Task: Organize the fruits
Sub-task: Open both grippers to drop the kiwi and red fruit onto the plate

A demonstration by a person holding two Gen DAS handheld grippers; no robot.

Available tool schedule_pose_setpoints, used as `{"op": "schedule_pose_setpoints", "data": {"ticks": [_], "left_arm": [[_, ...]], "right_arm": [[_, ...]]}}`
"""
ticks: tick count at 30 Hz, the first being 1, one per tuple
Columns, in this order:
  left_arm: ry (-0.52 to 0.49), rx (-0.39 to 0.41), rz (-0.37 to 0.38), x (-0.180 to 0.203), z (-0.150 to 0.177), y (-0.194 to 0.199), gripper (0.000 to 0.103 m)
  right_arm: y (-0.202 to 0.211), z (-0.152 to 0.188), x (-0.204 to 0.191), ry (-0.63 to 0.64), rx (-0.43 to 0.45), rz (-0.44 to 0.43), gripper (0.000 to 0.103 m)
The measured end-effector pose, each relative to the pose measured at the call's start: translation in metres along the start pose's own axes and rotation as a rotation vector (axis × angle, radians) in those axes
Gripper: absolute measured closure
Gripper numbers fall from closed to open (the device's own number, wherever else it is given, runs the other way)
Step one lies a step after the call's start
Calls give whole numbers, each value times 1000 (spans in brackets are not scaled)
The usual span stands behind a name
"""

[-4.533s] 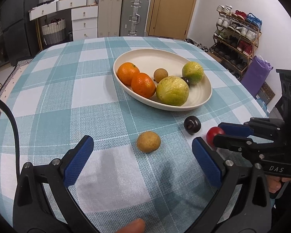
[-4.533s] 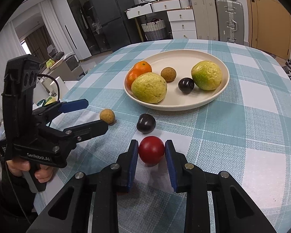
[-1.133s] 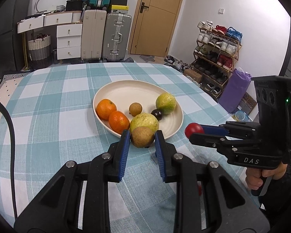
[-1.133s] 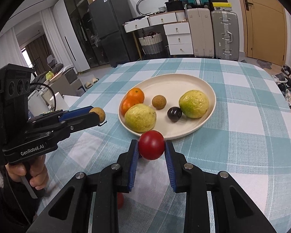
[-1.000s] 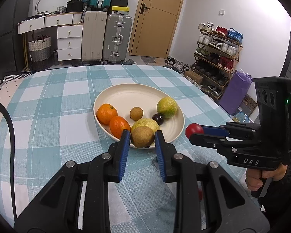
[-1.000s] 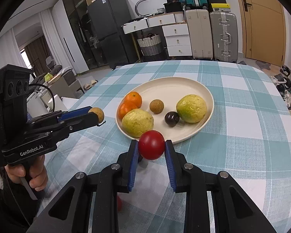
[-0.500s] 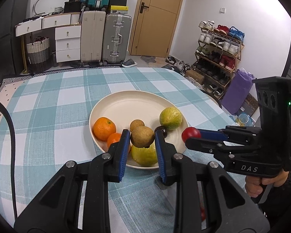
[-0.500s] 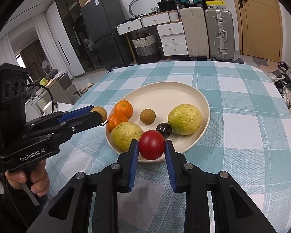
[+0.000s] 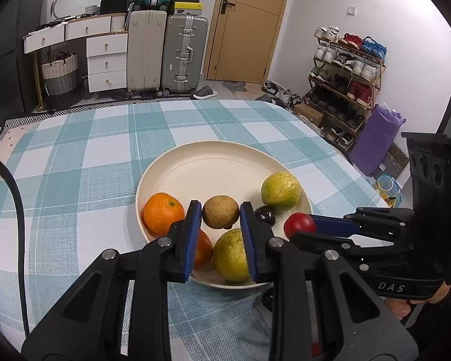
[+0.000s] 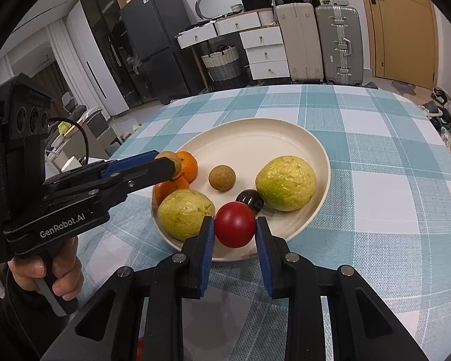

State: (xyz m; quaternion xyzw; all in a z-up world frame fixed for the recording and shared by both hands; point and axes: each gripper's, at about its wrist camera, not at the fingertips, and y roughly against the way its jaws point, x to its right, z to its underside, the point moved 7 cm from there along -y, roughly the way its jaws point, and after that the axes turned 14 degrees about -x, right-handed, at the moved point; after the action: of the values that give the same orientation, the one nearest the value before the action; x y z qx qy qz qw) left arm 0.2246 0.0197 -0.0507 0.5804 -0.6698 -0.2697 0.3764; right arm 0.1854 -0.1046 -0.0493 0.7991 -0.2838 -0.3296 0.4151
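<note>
Currently the left gripper (image 9: 220,228) is clenching a small brown fruit (image 9: 220,211) between its blue pads, and is holding it above the near-left part of the cream plate (image 10: 285,132); the right gripper (image 10: 234,242) is grasping a red fruit (image 10: 234,224) and is hanging over the plate's near rim.

Judged step: both grippers are carrying their fruits in for release onto the plate; to do it well, each gripper is needing a bare patch of plate beneath it; the far half of the plate is looking bare, while the near half is crowded; the person is best lowering each fruit close to the plate before letting go, since round fruits are likely to roll; the two grippers are sitting near one another, so releasing one after the other is seeming safer than both together.

Count, from the right wrist view: on the plate, two oranges (image 10: 188,165), one behind the other and partly hidden by the left gripper; two large yellow-green fruits (image 10: 285,183); one small brown round fruit (image 10: 222,177); one dark fruit (image 10: 250,199); six on the plate; two more held in the grippers; a dark shape on the checked tablecloth (image 9: 75,180) under the right gripper cannot be identified.
</note>
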Motion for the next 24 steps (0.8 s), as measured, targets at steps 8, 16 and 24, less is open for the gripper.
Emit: {"op": "schedule_pose_setpoints", "data": {"ticks": [8, 16, 24], "left_arm": [[6, -18, -11, -2, -3, -15, 79], [4, -28, -20, -4, -3, -22, 79], [-3, -33, -23, -3, -1, -25, 79]], "right_arm": [[-9, -1, -2, 4, -11, 5, 75], [-11, -1, -4, 7, -17, 7, 75], [-14, -3, -5, 16, -24, 32, 74]]}}
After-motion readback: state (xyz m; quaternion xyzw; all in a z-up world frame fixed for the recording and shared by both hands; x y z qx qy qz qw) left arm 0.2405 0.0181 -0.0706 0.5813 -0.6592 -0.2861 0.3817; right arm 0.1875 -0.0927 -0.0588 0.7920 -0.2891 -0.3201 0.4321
